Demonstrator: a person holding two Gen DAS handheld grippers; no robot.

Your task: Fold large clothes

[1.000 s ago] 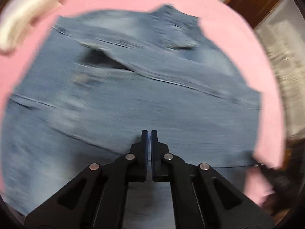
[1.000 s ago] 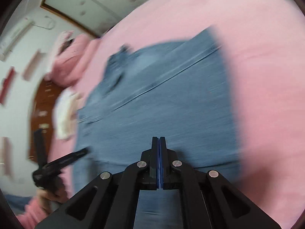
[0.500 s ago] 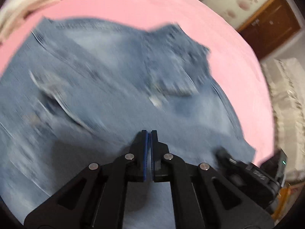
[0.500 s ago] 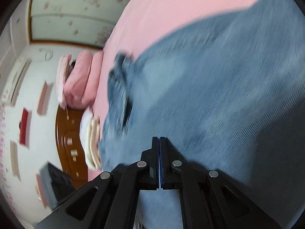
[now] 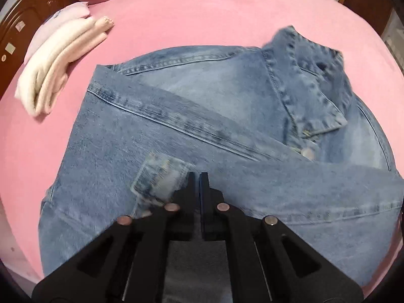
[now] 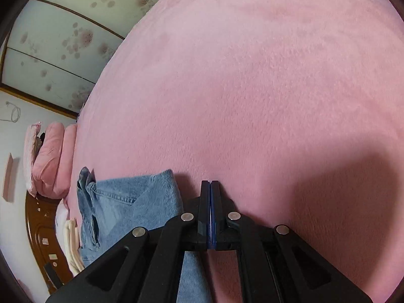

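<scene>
A blue denim jacket (image 5: 197, 116) lies on the pink bed cover (image 5: 192, 17), its collar (image 5: 310, 93) at the upper right and both sleeves folded across the body. My left gripper (image 5: 197, 176) hovers over the jacket's middle beside a sleeve cuff (image 5: 159, 176), its jaws almost together and holding nothing. My right gripper (image 6: 210, 184) is shut and empty, over bare pink cover just right of the jacket's edge (image 6: 131, 207).
A folded cream and pink garment stack (image 5: 58, 60) lies left of the jacket, also in the right wrist view (image 6: 72, 247). Pink pillows (image 6: 50, 156) and a dark wooden headboard (image 6: 38, 237) stand beyond. Wardrobe doors (image 6: 63, 38) stand behind the bed.
Both grippers swung over the jacket. The left view now looks at the jacket with sleeves folded in. The right gripper moved off the denim to the bare cover on its right.
</scene>
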